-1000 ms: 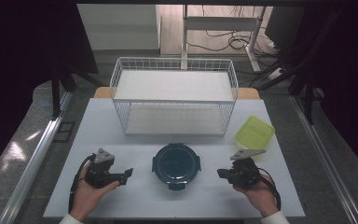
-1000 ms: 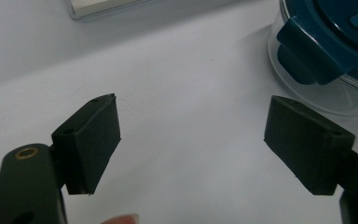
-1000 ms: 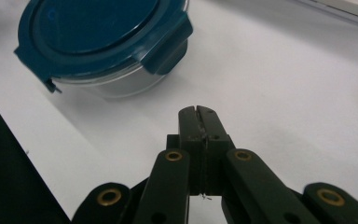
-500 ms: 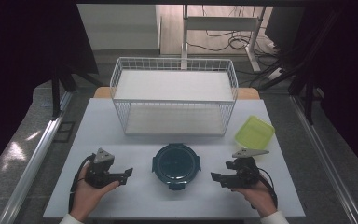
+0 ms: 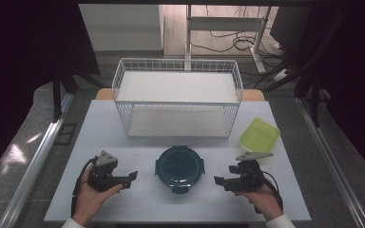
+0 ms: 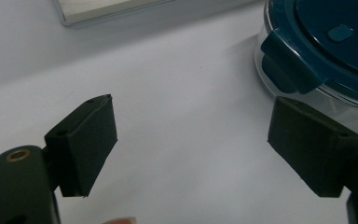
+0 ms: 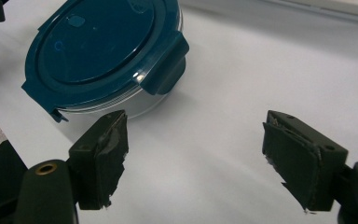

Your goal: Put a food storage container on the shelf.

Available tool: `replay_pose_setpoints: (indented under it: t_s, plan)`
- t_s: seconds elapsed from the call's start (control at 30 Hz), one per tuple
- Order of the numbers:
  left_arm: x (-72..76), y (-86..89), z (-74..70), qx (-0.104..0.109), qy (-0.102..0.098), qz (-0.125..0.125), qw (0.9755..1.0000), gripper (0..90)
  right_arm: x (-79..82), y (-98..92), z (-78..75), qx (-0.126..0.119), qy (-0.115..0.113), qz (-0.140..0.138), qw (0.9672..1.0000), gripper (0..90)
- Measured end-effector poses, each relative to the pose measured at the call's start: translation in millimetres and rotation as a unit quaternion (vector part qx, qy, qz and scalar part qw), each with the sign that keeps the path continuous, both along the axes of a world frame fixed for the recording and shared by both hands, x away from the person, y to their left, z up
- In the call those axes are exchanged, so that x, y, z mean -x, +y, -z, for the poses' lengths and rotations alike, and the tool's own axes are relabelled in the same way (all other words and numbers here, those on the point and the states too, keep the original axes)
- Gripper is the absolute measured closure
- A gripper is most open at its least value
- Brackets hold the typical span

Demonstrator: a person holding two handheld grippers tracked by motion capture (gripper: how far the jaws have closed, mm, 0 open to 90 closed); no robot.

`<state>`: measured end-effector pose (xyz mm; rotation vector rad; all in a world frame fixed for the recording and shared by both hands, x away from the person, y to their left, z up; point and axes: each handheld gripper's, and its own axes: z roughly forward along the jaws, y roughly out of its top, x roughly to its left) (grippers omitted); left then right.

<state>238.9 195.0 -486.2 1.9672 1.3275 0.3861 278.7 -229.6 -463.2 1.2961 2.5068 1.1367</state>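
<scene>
The left hand-held gripper (image 5: 132,177) and right hand-held gripper (image 5: 218,181) lay spread, empty, flanking a lidded round container (image 5: 179,168) on the table (image 5: 138,209).

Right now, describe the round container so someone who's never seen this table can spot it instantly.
Start at the white wire basket at the back of the white table. Directly in front of it, near the front edge, sits the round container, midway between the left tongs and right tongs. Its dark teal lid with clip latches sets it apart from the square, lime-green tub to the right.
</scene>
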Motion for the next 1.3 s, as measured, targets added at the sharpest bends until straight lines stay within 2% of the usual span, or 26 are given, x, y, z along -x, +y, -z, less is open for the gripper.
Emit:
replay_pose_setpoints:
  t_s: [0.13, 0.2, 0.37, 0.43, 0.53, 0.57, 0.63, 0.67, 0.7, 0.73, 0.83, 0.87, 1.0, 1.17, 1.2, 1.3]
  plan:
    - [0.2, -1.7, -2.0, 0.001, -0.003, 0.000, 1.0000, 14.1, -0.7, 0.5, 0.5, -0.003, 0.005, 0.009, 0.9999, 23.1]
    - [1.8, -4.6, -5.1, 0.007, -0.018, -0.006, 0.9998, 15.1, -0.2, 0.0, -1.4, 0.002, 0.002, 0.017, 0.9998, 25.1]
    - [-1.5, -11.6, -5.3, 0.022, -0.010, 0.020, 0.9995, 15.3, -3.3, -1.3, -4.1, -0.001, -0.004, 0.027, 0.9996, 22.3]
    - [-3.5, -14.1, -7.9, 0.034, 0.002, 0.027, 0.9991, 16.3, -5.5, -0.3, -4.6, -0.001, -0.003, 0.028, 0.9996, 20.6]
    - [-7.4, -16.3, -12.5, 0.069, 0.024, 0.033, 0.9968, 17.2, -8.9, 2.5, -5.2, -0.013, 0.005, 0.026, 0.9996, 20.2]
    - [-7.4, -16.3, -12.5, 0.069, 0.024, 0.033, 0.9968, 16.6, -8.9, 2.5, -5.2, -0.013, 0.005, 0.026, 0.9996, 20.2]
    - [-10.4, -18.7, -14.1, 0.086, 0.042, 0.036, 0.9947, 14.5, -11.2, 6.1, -6.9, -0.015, 0.006, 0.024, 0.9996, 19.8]
    - [-10.4, -18.7, -14.1, 0.086, 0.042, 0.036, 0.9947, 13.3, -11.7, 7.2, -7.7, -0.017, 0.007, 0.025, 0.9995, 19.6]
    - [-11.2, -19.5, -14.0, 0.093, 0.050, 0.039, 0.9937, 13.3, -11.7, 7.2, -7.7, -0.017, 0.007, 0.025, 0.9995, 19.6]
    - [-13.3, -21.8, -13.0, 0.104, 0.063, 0.045, 0.9916, 11.5, -12.8, 9.2, -8.9, -0.020, 0.009, 0.022, 0.9995, 19.5]
    - [-16.2, -23.7, -12.0, 0.108, 0.070, 0.046, 0.9906, 10.7, -14.0, 11.8, -9.5, -0.023, 0.011, 0.020, 0.9995, 19.2]
    - [-20.3, -25.4, -10.8, 0.118, 0.080, 0.047, 0.9887, 10.4, -15.6, 14.6, -9.9, -0.029, 0.017, 0.017, 0.9993, 19.1]
    - [-29.1, -29.8, -9.5, 0.141, 0.093, 0.048, 0.9845, 9.8, -19.8, 21.0, -10.7, -0.035, 0.024, 0.013, 0.9990, 19.0]
    - [-36.1, -37.0, -10.3, 0.146, 0.095, 0.052, 0.9834, 9.8, -25.5, 26.4, -10.7, -0.045, 0.033, 0.014, 0.9984, 18.5]
    - [-40.3, -39.8, -9.8, 0.152, 0.099, 0.053, 0.9820, 9.8, -28.5, 28.6, -10.0, -0.053, 0.037, 0.015, 0.9978, 18.5]
    - [-45.4, -43.6, -8.1, 0.159, 0.108, 0.052, 0.9801, 9.9, -31.4, 31.4, -9.2, -0.061, 0.043, 0.018, 0.9971, 18.5]
